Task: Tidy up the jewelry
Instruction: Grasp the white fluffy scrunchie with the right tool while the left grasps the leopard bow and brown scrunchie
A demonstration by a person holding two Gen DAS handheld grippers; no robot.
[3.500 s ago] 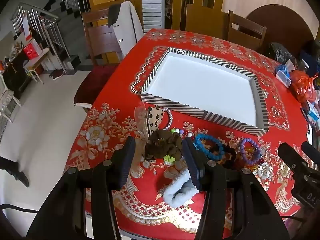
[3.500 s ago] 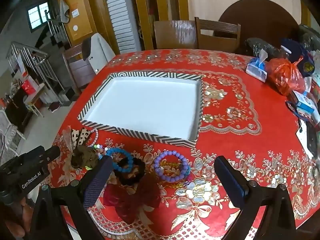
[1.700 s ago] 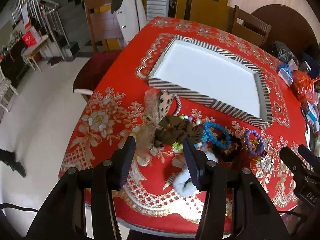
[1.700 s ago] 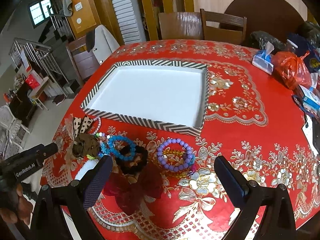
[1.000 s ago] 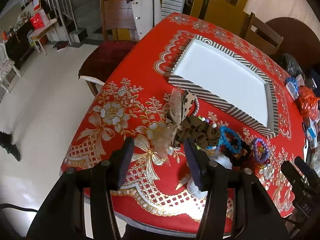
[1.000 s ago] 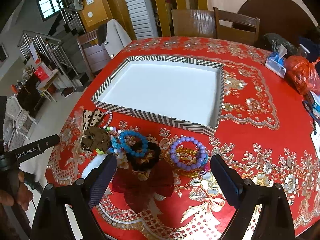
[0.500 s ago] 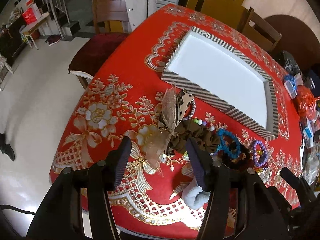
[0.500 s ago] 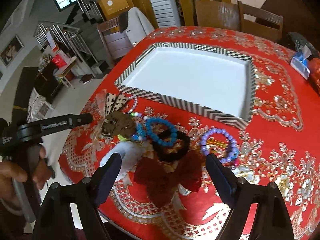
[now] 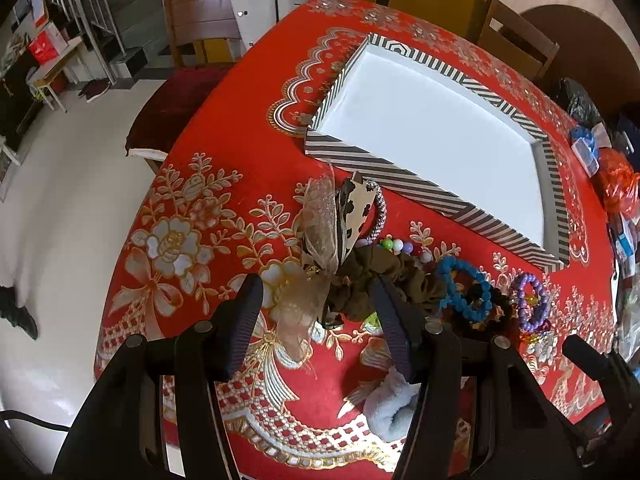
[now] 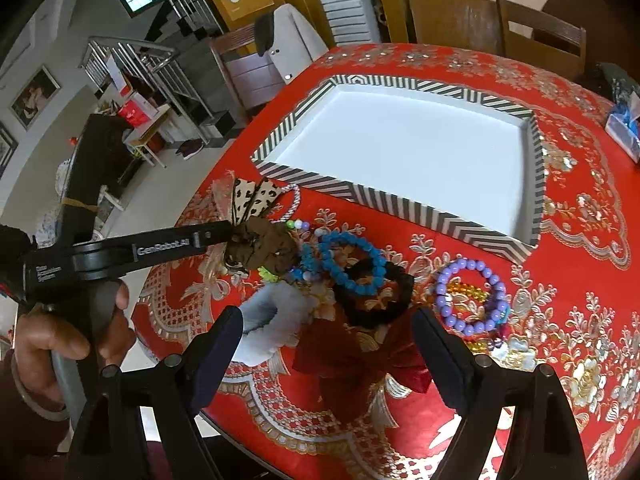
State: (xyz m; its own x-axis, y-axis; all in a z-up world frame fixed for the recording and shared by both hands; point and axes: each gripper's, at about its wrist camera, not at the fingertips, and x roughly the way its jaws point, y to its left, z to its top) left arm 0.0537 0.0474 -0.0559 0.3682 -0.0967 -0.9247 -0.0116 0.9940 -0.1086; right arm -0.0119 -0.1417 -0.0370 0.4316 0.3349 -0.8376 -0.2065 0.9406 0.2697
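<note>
The left gripper (image 9: pixel 316 312), jaws apart and empty, hovers nearest the sheer bow (image 9: pixel 316 240), whose long axis runs straight ahead between its 2 fingers, while the open right gripper (image 10: pixel 328 348) hangs over the red bow (image 10: pixel 360 356).

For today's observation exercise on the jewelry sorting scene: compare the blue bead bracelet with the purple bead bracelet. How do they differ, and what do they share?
Colour: the blue bead bracelet is bright blue; the purple bead bracelet is pale lilac.
Neighbours: the blue bead bracelet overlaps a black scrunchie; the purple bead bracelet lies over yellow beads.
Place: in the right wrist view the blue one lies left of the purple one.
Shared: both are round-bead loops lying on the red tablecloth, outside the striped tray.
</note>
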